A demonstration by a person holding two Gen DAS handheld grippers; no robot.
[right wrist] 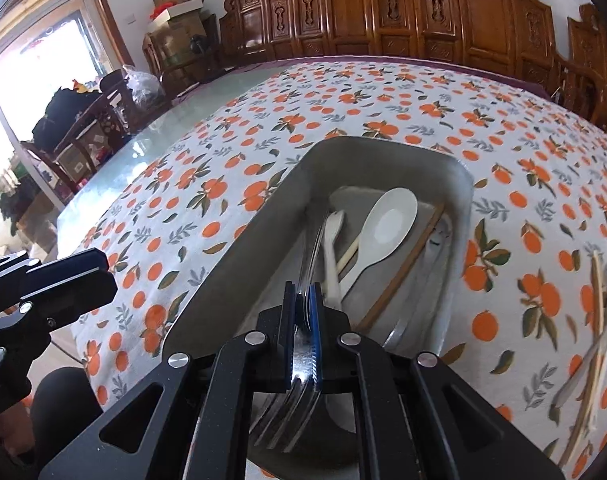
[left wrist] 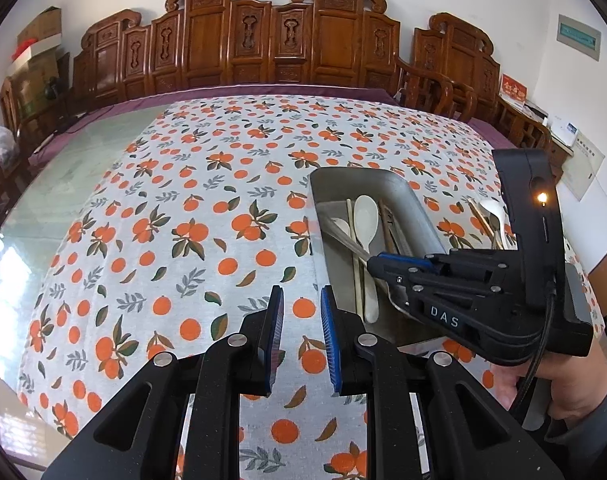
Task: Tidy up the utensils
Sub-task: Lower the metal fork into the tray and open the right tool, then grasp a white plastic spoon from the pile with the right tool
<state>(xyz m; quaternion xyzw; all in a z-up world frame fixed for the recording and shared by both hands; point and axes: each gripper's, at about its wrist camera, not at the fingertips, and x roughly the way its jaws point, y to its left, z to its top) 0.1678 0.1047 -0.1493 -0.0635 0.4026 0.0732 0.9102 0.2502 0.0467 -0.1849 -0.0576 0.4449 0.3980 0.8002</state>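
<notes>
A metal fork (right wrist: 303,364) is gripped by the right tool (right wrist: 303,312) over the metal tray (right wrist: 263,216) near the worktop's right edge, where a white spoon (right wrist: 383,228) and chopsticks (right wrist: 403,268) are held, while the left tool (left wrist: 301,340) is kept open.

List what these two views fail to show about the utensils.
- Metal fork clamped in the right tool: its handle end is motion-blurred in the right wrist view.
- Loose utensils on the orange-print tablecloth: blurred and edge-cut there, and hidden behind the right tool in the left wrist view; count unclear.
</notes>
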